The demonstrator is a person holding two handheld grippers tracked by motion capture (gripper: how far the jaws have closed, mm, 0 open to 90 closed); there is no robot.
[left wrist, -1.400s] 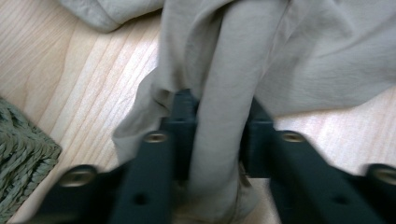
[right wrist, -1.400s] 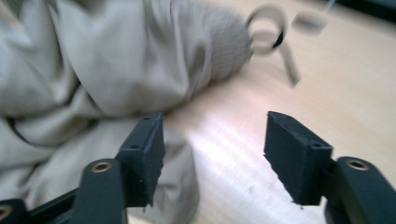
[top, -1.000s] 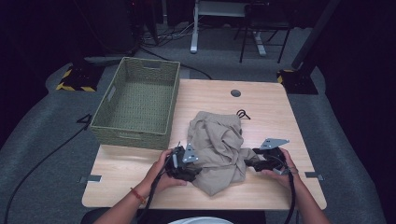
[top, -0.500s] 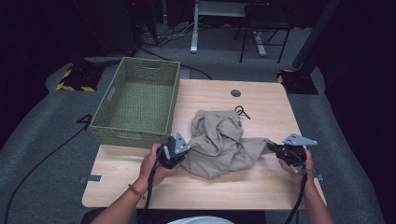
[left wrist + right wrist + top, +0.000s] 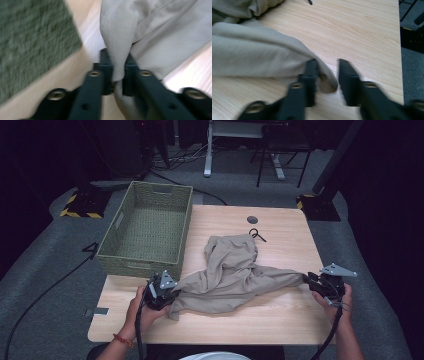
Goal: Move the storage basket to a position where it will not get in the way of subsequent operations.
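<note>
Left claw [image 5: 117, 75] clamped on a fold of the tan garment [image 5: 235, 275], right claw [image 5: 325, 82] just opening, cloth tip loose between its jaws, garment stretched across the desk [image 5: 280, 320] right of the basket [image 5: 150, 232], black ring [image 5: 256, 234] beyond.

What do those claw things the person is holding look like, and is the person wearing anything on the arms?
Each claw, left and right, is black with two flat jaws, round screws, a grey three-cornered plate on top and a black cable trailing back. The forearms are bare of sleeves; a reddish bracelet circles the left wrist.
</note>
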